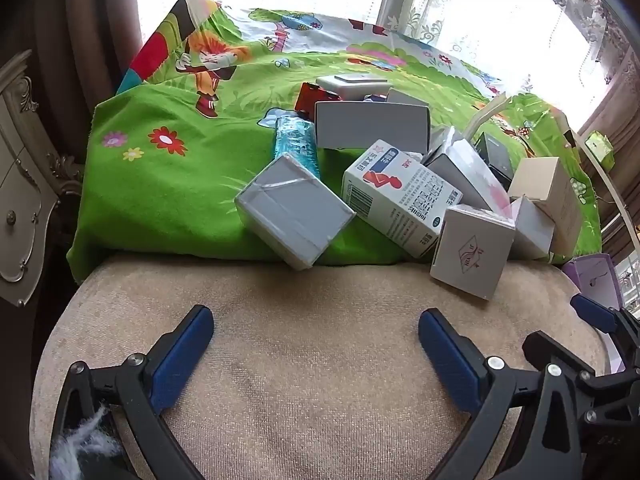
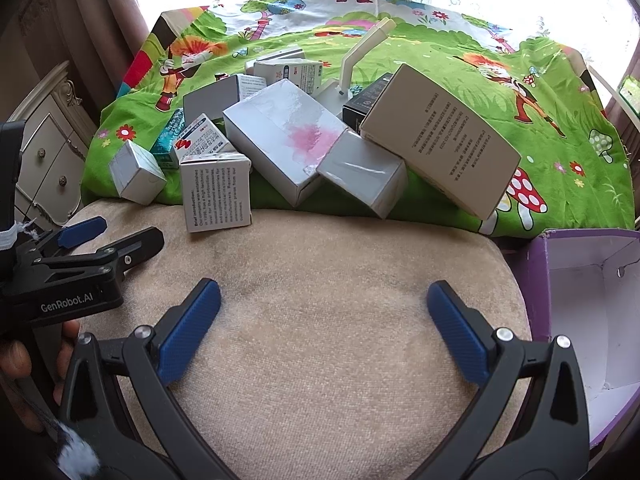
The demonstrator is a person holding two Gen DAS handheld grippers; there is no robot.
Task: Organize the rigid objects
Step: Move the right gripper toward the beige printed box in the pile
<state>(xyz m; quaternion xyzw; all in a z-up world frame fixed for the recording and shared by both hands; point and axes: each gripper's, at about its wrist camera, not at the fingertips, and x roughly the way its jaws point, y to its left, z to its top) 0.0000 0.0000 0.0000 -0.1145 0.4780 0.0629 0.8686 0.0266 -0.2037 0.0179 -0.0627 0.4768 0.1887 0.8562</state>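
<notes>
1. The heap of small cartons (image 2: 296,136) lies on the green cartoon blanket (image 2: 520,128), spilling over its near fold toward the beige cushion (image 2: 320,320). The printed white carton (image 2: 216,196) stands upright half on the cushion; the grey taped box (image 1: 294,210) tips over the fold.
2. Long axes run every way: the large beige carton (image 2: 440,140) slants down to the right on its edge, and the pink-stained white box (image 2: 284,136) leans diagonally on its neighbours.
3. The open purple box (image 2: 580,300) sits right of the cushion, likely the destination.
4. The left tool (image 1: 316,332) and right tool (image 2: 324,304) hover over bare cushion, jaws spread wide, nothing between them.
5. Risk, as I judge it: the cartons prop each other, so pulling a lower one could topple the beige carton or send the edge boxes sliding off the fold; light, glossy cardboard may crush or slip under a hard pinch.
</notes>
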